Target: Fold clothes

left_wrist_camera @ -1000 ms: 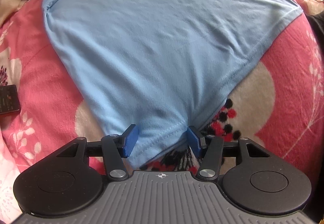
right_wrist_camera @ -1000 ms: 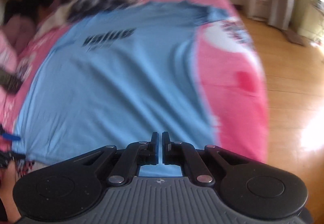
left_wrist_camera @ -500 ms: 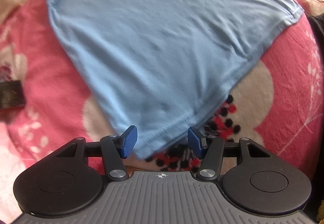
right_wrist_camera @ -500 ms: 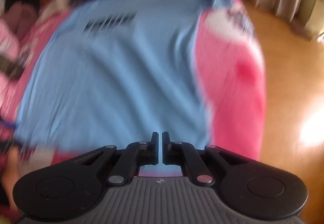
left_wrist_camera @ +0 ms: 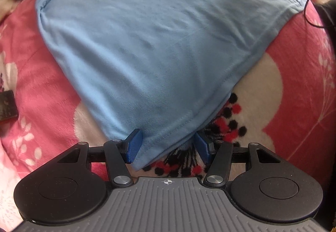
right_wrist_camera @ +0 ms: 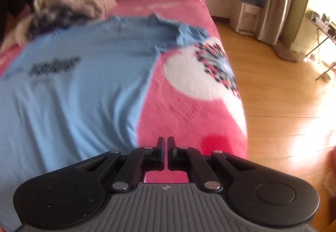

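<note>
Blue shirt (right_wrist_camera: 69, 93) spread flat on pink blanket (right_wrist_camera: 180, 110). Right view only: wood floor (right_wrist_camera: 279, 106), clothes heap (right_wrist_camera: 69, 5). Left view only: hem corner between parted left gripper (left_wrist_camera: 167, 146) blades, unpinched. Right gripper (right_wrist_camera: 165, 146) closed, empty, over blanket.

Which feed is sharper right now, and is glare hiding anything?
Left wrist view: sharp, even light, hem stitching on the blue T-shirt readable, edges bowed by the fisheye. Right wrist view: shirt and pink blanket smeared by motion blur; sun glare washes out the wooden floor at right.
</note>
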{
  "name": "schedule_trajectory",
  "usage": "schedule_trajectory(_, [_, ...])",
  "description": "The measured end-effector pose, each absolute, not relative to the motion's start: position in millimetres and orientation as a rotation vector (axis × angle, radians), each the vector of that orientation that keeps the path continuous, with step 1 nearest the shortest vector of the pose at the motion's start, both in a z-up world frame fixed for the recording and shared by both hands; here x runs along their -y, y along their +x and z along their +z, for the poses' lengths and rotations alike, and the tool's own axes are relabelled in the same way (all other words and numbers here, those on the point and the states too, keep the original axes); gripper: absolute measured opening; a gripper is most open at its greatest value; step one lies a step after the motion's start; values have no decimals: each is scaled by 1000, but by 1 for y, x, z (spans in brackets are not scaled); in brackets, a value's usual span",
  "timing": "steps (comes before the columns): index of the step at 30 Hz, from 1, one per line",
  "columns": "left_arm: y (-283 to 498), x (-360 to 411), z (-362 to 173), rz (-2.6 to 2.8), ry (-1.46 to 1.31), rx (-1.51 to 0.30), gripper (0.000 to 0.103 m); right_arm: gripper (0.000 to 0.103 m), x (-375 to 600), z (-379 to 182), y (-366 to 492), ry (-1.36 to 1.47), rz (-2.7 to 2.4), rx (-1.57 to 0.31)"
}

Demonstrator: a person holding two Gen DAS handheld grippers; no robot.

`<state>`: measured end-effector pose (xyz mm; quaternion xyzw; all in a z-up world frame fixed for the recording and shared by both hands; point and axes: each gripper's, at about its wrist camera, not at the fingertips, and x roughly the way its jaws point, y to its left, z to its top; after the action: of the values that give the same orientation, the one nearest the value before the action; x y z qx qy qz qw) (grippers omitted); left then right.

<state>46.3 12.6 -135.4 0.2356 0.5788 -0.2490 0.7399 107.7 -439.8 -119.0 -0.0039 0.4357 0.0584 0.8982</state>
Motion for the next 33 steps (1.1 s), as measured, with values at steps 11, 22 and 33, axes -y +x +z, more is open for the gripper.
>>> schedule_trajectory(11, [50, -15, -137, -542, 514, -1275, 56, 4, 447, -128, 149, 87, 47, -856])
schedule_trajectory(22, [52, -19, -137, -541, 511, -1272, 56, 12, 461, -139, 175, 375, 33, -902])
schedule_trajectory(33, [52, -29, -128, -528, 530, -1241, 56, 22, 451, -138, 178, 403, 102, -932])
